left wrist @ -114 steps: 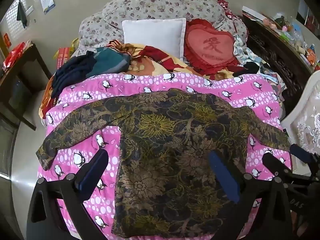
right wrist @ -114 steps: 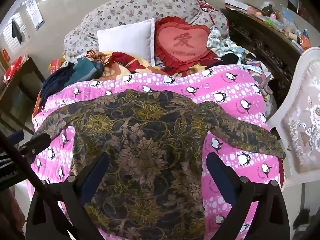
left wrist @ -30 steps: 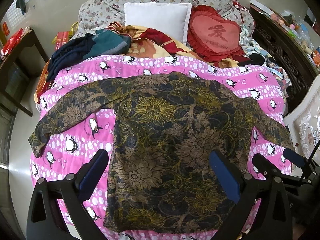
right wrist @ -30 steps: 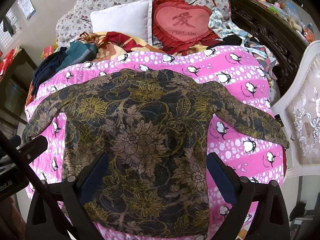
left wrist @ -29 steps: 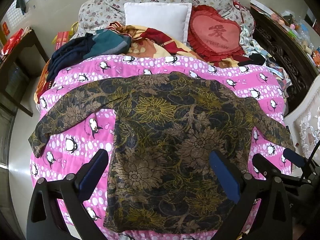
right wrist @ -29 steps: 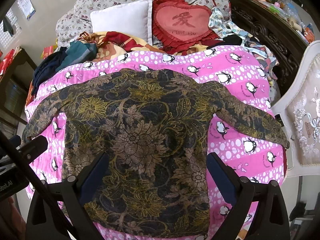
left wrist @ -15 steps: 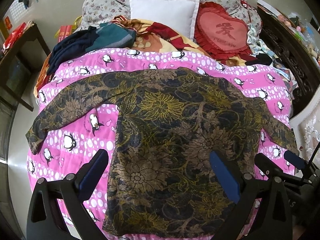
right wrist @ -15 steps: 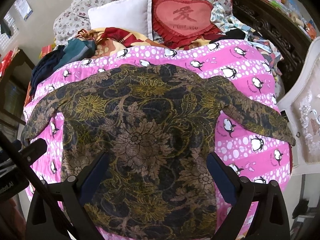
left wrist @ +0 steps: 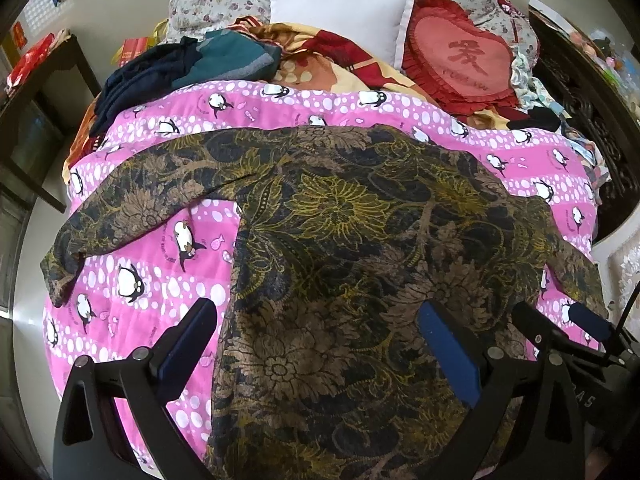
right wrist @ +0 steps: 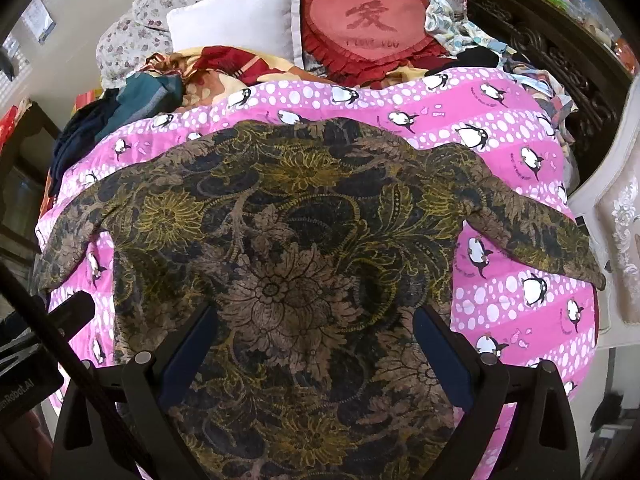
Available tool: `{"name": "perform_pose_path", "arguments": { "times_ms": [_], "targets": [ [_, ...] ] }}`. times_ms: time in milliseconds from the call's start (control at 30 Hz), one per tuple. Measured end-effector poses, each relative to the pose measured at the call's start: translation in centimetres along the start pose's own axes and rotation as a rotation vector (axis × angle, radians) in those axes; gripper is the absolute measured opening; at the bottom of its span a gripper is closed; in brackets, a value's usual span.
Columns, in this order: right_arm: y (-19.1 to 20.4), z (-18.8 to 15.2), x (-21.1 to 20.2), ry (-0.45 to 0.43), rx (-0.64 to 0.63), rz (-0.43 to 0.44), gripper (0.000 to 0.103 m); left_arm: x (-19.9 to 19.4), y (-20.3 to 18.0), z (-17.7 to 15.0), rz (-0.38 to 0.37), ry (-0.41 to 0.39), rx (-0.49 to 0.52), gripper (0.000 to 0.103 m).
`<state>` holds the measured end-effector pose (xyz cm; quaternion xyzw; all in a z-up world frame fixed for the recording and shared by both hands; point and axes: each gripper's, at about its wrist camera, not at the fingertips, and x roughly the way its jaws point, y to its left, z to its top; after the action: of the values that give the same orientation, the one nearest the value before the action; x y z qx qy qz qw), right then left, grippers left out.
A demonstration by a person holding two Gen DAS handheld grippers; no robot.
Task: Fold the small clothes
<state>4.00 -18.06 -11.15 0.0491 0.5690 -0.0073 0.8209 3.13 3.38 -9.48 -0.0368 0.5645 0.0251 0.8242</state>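
Both grippers' jaws gape wide, empty, over the soft, limp floral shirt (left wrist: 360,248), best pinched at a sleeve cuff (right wrist: 576,260).

Left tongs (left wrist: 320,344): matte black angular frame, two arms, round silver screw heads at joints; navy blue rectangular pads on inner faces of fingers (left wrist: 450,354). Right tongs (right wrist: 316,344): same black frame, silver screws, navy pads on fingers (right wrist: 440,354). In left wrist view, neighbouring tongs seen as black body with blue pad tips, thin black cable, faint grey lettering. In right wrist view, partial white lettering seen on black block; thin black rod alongside.
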Motion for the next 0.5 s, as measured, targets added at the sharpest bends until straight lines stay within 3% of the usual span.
{"name": "perform_pose_path", "arguments": {
  "times_ms": [500],
  "targets": [
    [4.3,1.3,3.7,0.013,-0.067,0.016,0.100,2.1,4.1,0.7,0.018,0.008,-0.066,0.101]
  ]
}}
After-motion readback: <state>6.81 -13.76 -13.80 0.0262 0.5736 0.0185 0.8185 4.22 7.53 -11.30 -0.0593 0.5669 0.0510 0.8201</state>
